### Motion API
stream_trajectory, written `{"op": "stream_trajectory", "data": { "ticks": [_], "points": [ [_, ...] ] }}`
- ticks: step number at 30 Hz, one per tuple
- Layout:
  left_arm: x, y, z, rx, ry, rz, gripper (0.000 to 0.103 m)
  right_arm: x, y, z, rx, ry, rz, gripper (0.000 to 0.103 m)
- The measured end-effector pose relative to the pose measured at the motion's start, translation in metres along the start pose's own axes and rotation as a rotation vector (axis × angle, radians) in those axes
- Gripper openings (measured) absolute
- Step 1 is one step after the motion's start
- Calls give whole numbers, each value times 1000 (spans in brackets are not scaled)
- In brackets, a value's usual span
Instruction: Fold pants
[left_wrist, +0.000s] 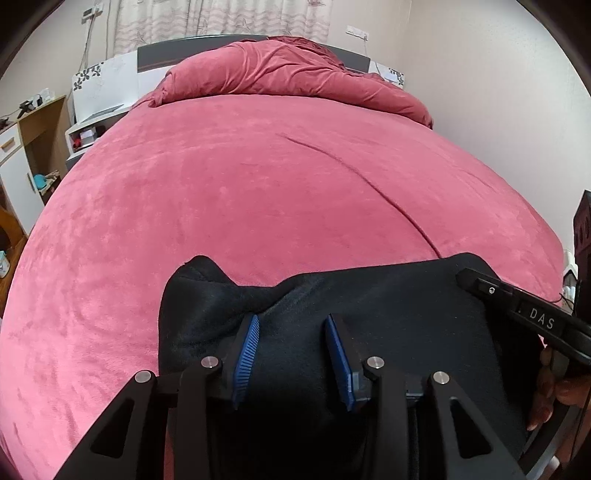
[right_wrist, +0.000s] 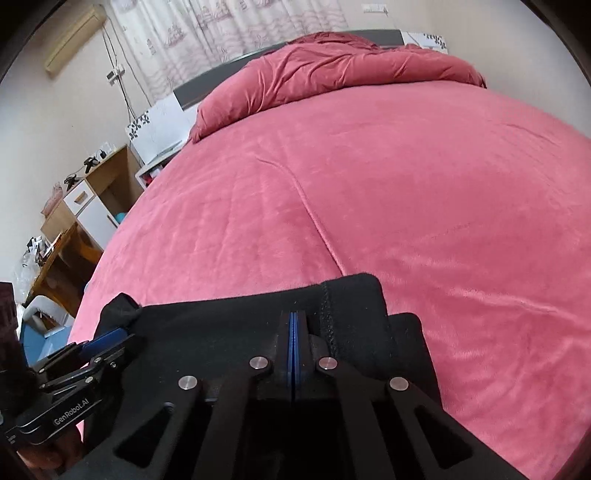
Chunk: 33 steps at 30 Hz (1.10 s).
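— While the black pants (left_wrist: 369, 306) lay at the near edge of the bed (left_wrist: 258, 184), how stood the grippers?
— Left gripper (left_wrist: 291, 325) spread apart over them; right gripper (right_wrist: 293, 325) pressed together on the pants' edge. Quilt (left_wrist: 280, 74) lay far behind.

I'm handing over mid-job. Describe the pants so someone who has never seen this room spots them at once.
Start at the big bed covered in pink plush fabric, with a rumpled pink duvet at the headboard end. At the opposite, near edge lie the pants, under both grippers. They are the only black fabric on the pink cover, with a stitched seam showing beside the right gripper.
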<state>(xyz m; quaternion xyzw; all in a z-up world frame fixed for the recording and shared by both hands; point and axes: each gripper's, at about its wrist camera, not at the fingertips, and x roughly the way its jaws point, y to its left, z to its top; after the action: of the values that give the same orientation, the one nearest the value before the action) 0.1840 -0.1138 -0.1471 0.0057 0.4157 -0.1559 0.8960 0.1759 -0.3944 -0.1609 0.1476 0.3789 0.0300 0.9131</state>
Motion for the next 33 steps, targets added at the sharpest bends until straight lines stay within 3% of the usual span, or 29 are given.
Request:
{"op": "stream_trajectory", "data": {
  "ticks": [8,10,12,14,23,29,33],
  "points": [
    [-7,-5,4,43,-15,38,40,-15,8,-7,-26,-10,-20,0],
    [-17,-4,2,30,-18,47,40,-30,15,-7,-41,-21,-35,8],
    [-27,-1,-2,-4,-18,40,40,-48,23,-14,-72,-35,-32,32],
    [-38,2,-8,-38,-11,26,40,-66,32,-25,-118,-43,-34,43],
    [-65,-3,-38,-41,4,59,40,-95,37,-76,-129,13,-24,42],
    [-70,-2,-53,-39,23,60,40,-100,18,-76,-38,34,-44,30],
    [-76,2,-61,-36,45,63,40,-106,14,-83,-29,47,-62,30]
  ]
}}
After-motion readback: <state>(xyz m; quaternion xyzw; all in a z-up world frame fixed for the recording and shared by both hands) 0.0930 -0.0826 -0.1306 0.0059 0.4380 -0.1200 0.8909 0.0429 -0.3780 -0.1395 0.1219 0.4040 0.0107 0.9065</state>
